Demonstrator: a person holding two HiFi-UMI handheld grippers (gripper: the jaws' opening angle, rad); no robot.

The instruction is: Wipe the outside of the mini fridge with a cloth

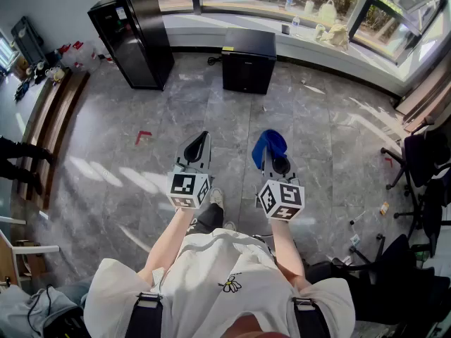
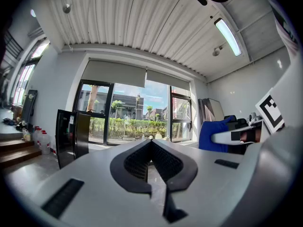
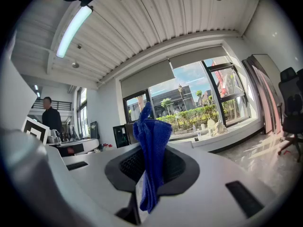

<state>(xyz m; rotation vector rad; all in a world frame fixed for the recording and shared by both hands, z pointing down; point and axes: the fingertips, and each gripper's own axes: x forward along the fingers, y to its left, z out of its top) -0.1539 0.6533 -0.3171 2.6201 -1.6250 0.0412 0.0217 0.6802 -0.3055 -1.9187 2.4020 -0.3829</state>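
Observation:
The black mini fridge stands on the floor against the window ledge, a few steps ahead of me. My right gripper is shut on a blue cloth, which sticks up from between its jaws. The fridge shows as a dark box just left of the cloth. My left gripper is held beside the right one at about the same height, shut with nothing in it. Both grippers are far from the fridge. The cloth also shows at the right of the left gripper view.
A taller black cabinet stands at the back left. Wooden steps run along the left, where a person's legs show. Office chairs crowd the right side. A red tape mark lies on the grey stone floor.

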